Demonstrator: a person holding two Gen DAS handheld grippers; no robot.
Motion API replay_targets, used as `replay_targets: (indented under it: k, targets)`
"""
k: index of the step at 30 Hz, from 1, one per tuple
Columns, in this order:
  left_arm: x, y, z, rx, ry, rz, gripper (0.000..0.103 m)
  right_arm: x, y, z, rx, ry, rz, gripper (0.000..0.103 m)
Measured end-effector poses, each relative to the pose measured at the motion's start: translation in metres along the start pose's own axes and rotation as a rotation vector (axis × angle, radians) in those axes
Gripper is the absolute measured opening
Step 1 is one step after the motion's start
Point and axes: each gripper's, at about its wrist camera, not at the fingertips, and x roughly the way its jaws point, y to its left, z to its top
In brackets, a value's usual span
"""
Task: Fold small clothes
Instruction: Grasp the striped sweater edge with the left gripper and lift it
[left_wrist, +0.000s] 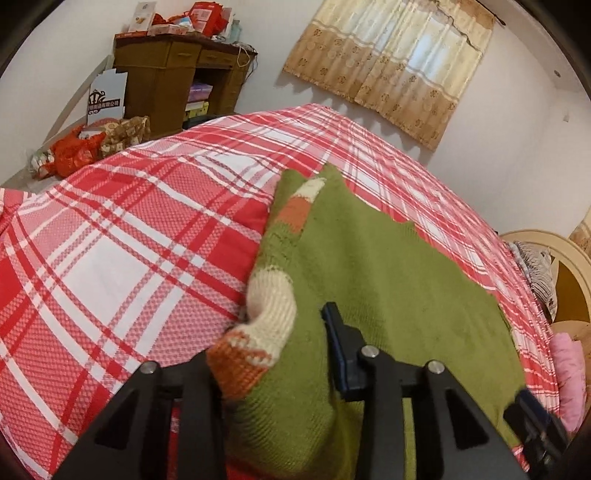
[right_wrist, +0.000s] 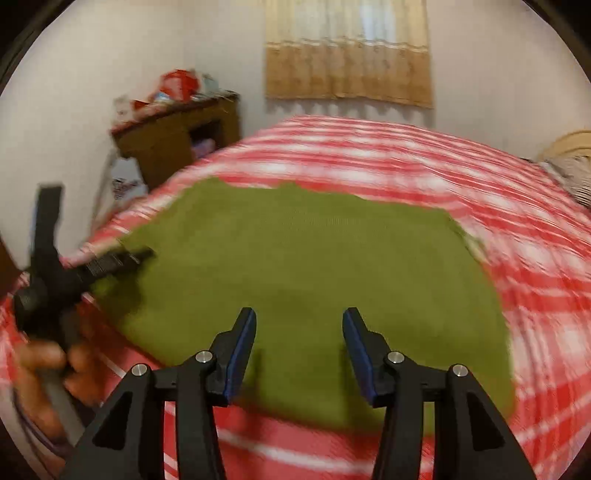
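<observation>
A green knit sweater (left_wrist: 388, 277) (right_wrist: 314, 251) lies spread on the red plaid bed cover (left_wrist: 129, 240) (right_wrist: 535, 258). Its sleeve (left_wrist: 269, 306), banded cream and orange at the cuff, is folded in over the body. My left gripper (left_wrist: 277, 332) is shut on that bunched sleeve; its left finger is hidden under the knit. In the blurred right wrist view, a hand holds the left gripper (right_wrist: 122, 258) at the sweater's left edge. My right gripper (right_wrist: 299, 314) hangs open above the sweater's near part, with nothing between its fingers.
A brown wooden desk (left_wrist: 177, 74) (right_wrist: 173, 136) piled with red packages stands past the bed's far left corner, with bags (left_wrist: 74, 151) on the floor beside it. A curtained window (left_wrist: 388, 62) is on the far wall. A headboard (left_wrist: 569, 266) and pink cloth (left_wrist: 569, 369) sit right.
</observation>
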Motion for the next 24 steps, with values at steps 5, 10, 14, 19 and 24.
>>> replay_targets:
  k: [5, 10, 14, 19, 24]
  targets:
    - [0.001, -0.002, 0.000, 0.011, -0.001, 0.012, 0.038, 0.049, 0.027, 0.009, 0.013, 0.072, 0.081, 0.034]
    - [0.001, -0.003, 0.001, 0.015, 0.002, 0.012, 0.038, 0.061, 0.034, -0.002, -0.023, 0.063, 0.046, 0.035]
    - [-0.001, -0.011, 0.002, 0.043, -0.012, 0.046, 0.035, 0.061, 0.028, -0.004, 0.003, 0.055, 0.071, 0.035]
    - [-0.007, -0.023, 0.000, 0.090, -0.052, 0.068, 0.025, 0.061, 0.024, -0.005, 0.012, 0.048, 0.081, 0.035]
    - [-0.018, -0.058, -0.008, 0.283, -0.136, 0.118, 0.023, 0.062, 0.021, -0.006, 0.031, 0.043, 0.101, 0.035]
